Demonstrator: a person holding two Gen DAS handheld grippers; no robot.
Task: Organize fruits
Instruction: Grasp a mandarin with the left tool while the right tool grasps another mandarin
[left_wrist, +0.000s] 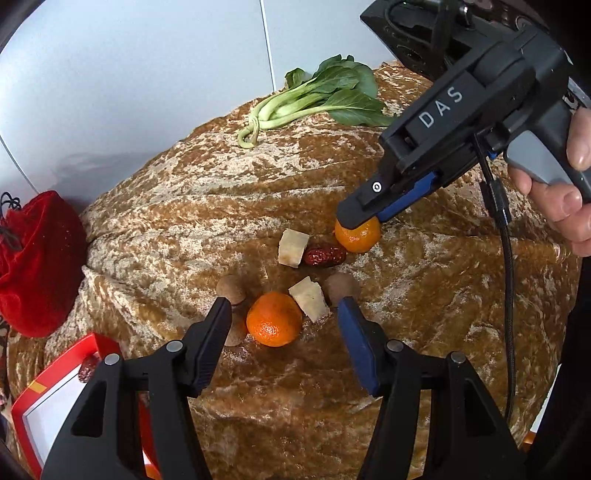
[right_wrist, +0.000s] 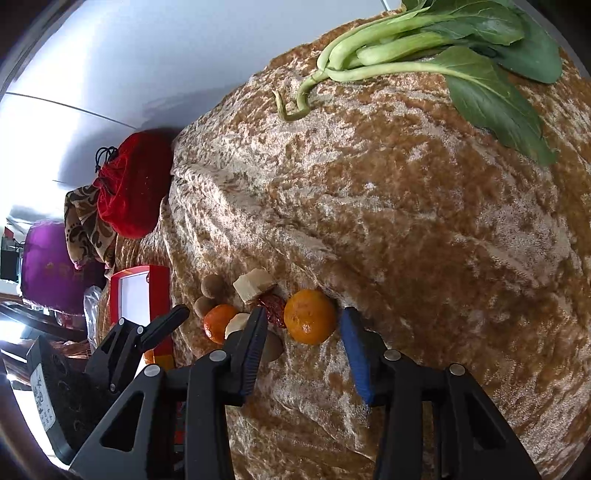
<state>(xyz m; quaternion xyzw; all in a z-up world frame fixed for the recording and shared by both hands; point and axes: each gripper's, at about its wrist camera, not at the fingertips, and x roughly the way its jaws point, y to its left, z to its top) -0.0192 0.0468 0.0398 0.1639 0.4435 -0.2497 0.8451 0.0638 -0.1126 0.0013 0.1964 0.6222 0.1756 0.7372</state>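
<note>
My right tongs (left_wrist: 360, 225) partly hide the far orange (left_wrist: 357, 236); pad contact is unclear. Left tongs (left_wrist: 284, 310) angle downward, open astride the near orange (left_wrist: 274, 319) on the counter (left_wrist: 406, 332).

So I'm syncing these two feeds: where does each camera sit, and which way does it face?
Left wrist: on the left gripper, angled down at the near tangerine; also shows the right gripper and a hand.
Right wrist: on the right gripper, angled down at the far tangerine; left gripper at lower left.
Shared: both tangerines, red date, greens, brown cloth.
</note>
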